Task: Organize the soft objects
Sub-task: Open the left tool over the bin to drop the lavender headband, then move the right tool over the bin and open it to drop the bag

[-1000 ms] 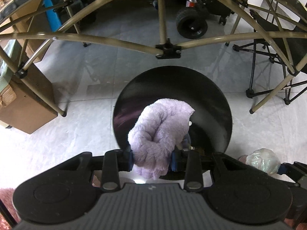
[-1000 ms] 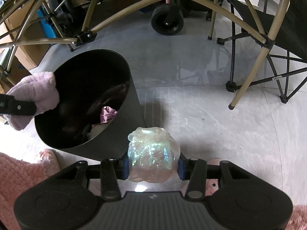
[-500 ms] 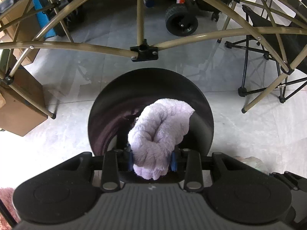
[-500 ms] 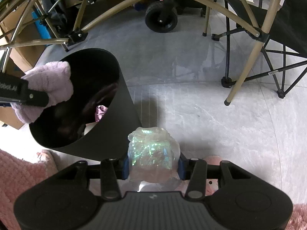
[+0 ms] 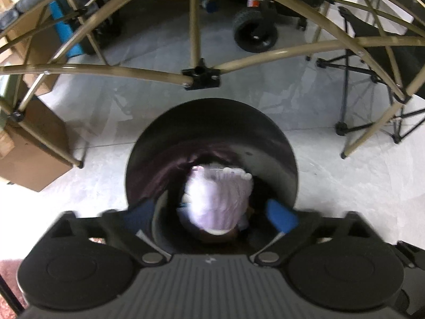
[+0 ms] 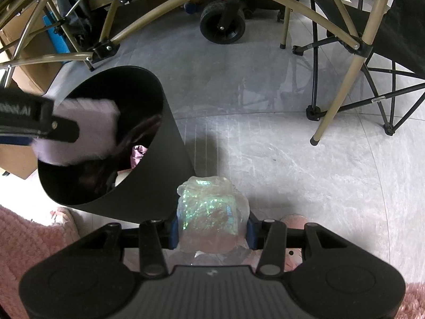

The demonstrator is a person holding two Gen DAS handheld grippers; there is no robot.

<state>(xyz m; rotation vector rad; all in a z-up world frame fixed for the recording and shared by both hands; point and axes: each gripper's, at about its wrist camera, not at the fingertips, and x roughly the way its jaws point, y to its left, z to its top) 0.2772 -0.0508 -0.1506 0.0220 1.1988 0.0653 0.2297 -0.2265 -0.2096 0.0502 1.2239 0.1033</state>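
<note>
A black round bin (image 5: 271, 135) stands on the grey floor, also seen as the bin (image 6: 170, 175) at the left of the right wrist view. My left gripper (image 5: 212, 211) hangs over its mouth, jaws opening wide, blue pads clear of the fluffy lilac plush (image 5: 217, 199), which is blurred and dropping inside. The same plush (image 6: 87, 130) shows in the right wrist view beside the left gripper's finger (image 6: 39, 127). My right gripper (image 6: 211, 230) is shut on an iridescent crinkly soft bundle (image 6: 209, 212), to the right of the bin. A pink item (image 6: 138, 152) lies in the bin.
Tan folding-frame tubes (image 5: 202, 77) arch over the floor behind the bin. A black folding chair (image 6: 372, 53), a wheeled cart (image 6: 223, 24) and cardboard boxes (image 5: 32, 154) ring the area. Pink fluffy fabric (image 6: 24, 242) and a pink slipper (image 6: 294, 223) lie near me.
The left gripper's jaws have sprung apart and let go of the lilac plush, which now falls into the bin. The right gripper holds the iridescent bundle as before.
</note>
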